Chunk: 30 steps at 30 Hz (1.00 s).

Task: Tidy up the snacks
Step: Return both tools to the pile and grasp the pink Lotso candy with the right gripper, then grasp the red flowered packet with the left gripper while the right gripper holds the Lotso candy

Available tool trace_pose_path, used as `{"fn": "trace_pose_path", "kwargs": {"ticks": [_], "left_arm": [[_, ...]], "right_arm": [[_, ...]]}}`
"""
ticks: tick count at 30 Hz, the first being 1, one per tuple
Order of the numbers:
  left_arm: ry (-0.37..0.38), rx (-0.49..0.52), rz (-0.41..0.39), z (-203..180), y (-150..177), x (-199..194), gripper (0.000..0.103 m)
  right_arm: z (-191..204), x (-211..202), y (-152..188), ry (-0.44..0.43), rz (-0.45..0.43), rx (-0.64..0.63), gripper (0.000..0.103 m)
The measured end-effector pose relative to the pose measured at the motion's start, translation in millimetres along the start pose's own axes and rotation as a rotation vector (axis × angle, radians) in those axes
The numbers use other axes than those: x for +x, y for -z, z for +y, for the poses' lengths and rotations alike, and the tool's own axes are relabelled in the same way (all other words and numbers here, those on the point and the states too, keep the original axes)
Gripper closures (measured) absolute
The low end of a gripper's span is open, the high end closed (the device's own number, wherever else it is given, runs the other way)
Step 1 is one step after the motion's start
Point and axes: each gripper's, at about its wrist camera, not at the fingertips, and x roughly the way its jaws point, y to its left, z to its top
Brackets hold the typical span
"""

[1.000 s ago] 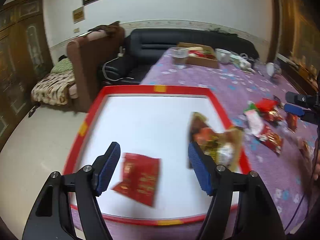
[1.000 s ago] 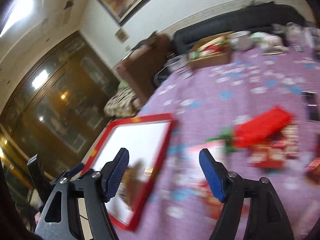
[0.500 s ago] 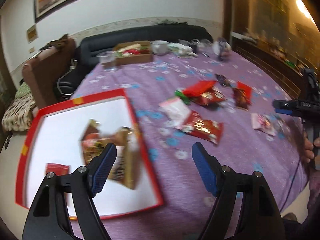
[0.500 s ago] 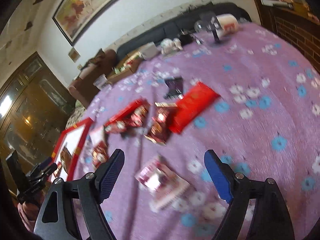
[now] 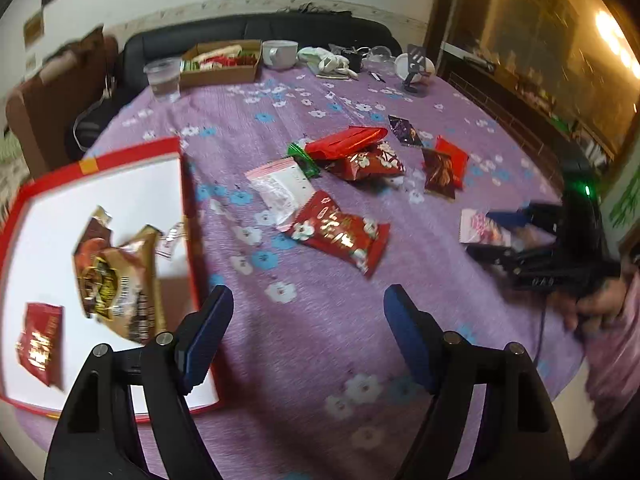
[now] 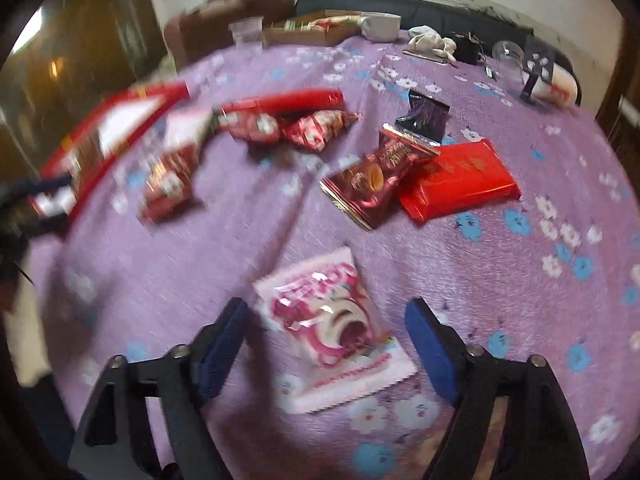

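Purple flowered cloth (image 6: 500,280) covers our table. Nearest, a pink packet (image 6: 332,320) lies between our right gripper's (image 6: 326,332) spread jaws, which have just been narrowing without touching it. Beyond it lie red packets (image 6: 460,180). Our left gripper (image 5: 308,328) hangs released beside the tray (image 5: 188,208).

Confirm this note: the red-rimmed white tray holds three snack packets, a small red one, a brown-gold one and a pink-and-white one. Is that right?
Not quite. The red-rimmed white tray holds only two packets: the small red packet and the brown-gold packet. The pink-and-white packet lies on the purple flowered tablecloth, between the open fingers of the right hand-held gripper. The left wrist view shows the tray; the right wrist view shows the pink packet.
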Motion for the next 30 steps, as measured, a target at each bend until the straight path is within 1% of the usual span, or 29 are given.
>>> {"fn": "trace_pose_path", "kwargs": {"ticks": [1,2,3,4,6,8,10,12,13,14,17,19,24,26,27,28,29,30], "left_arm": [[0.008,-0.021,0.010,-0.5,-2.8,3.0,0.025],[0.017,-0.046,0.025,-1.4,-6.5,7.0,0.025],[0.021,-0.075,0.042,-3.1,-11.6,13.5,0.025],[0.017,-0.088,0.049,-4.4,-13.8,16.8,0.025],[-0.016,-0.130,0.068,-8.2,-20.6,28.8,0.025],[-0.029,-0.157,0.072,-11.2,-25.7,38.6,0.025],[-0.068,-0.193,0.092,-13.8,-30.5,51.4,0.025],[-0.061,-0.210,0.096,-15.7,-32.2,59.5,0.025],[-0.079,-0.213,0.107,-17.5,-32.3,64.9,0.025],[-0.095,-0.214,0.116,-19.5,-32.0,69.3,0.025],[-0.097,-0.195,0.125,-26.4,-29.9,77.8,0.025],[-0.122,-0.170,0.112,-30.9,-30.5,80.0,0.025],[-0.137,-0.152,0.094,-28.9,-34.5,85.3,0.025],[-0.138,-0.113,0.080,-29.5,-34.7,86.4,0.026],[-0.143,-0.094,0.076,-30.6,-34.9,87.0,0.031],[-0.152,-0.067,0.070,-31.8,-34.6,87.1,0.038],[-0.152,-0.054,0.067,-32.1,-35.2,87.1,0.042],[-0.138,-0.036,0.060,-32.0,-34.6,86.0,0.048]], "right_arm": [[-1.1,-1.1,-0.5,0.000,-0.001,0.014,0.042],[-2.5,-1.7,-1.8,0.027,-0.006,0.032,0.057],[-6.6,-1.0,-3.3,0.042,-0.010,0.061,0.061],[-11.2,0.7,-5.0,0.045,-0.015,0.096,0.061],[-19.0,4.3,-9.3,0.041,-0.040,0.156,0.060],[-18.3,6.7,-12.9,0.037,-0.068,0.165,0.060],[-22.1,8.1,-14.0,-0.002,-0.111,0.212,0.060],[-31.2,8.3,-13.8,-0.058,-0.139,0.265,0.060],[-35.8,8.1,-12.8,-0.082,-0.144,0.287,0.061],[-41.8,7.9,-11.0,-0.115,-0.151,0.315,0.060],[-48.6,9.1,-11.4,-0.158,-0.160,0.346,0.060],[-47.3,8.7,-11.5,-0.154,-0.160,0.342,0.060],[-46.8,9.0,-11.6,-0.159,-0.160,0.341,0.059],[-46.9,9.3,-11.8,-0.159,-0.160,0.339,0.059],[-47.2,9.3,-11.2,-0.159,-0.161,0.339,0.059],[-47.0,9.1,-11.1,-0.160,-0.161,0.340,0.059],[-46.8,9.0,-11.1,-0.159,-0.161,0.340,0.059],[-46.6,9.0,-11.1,-0.158,-0.161,0.339,0.058]]}}
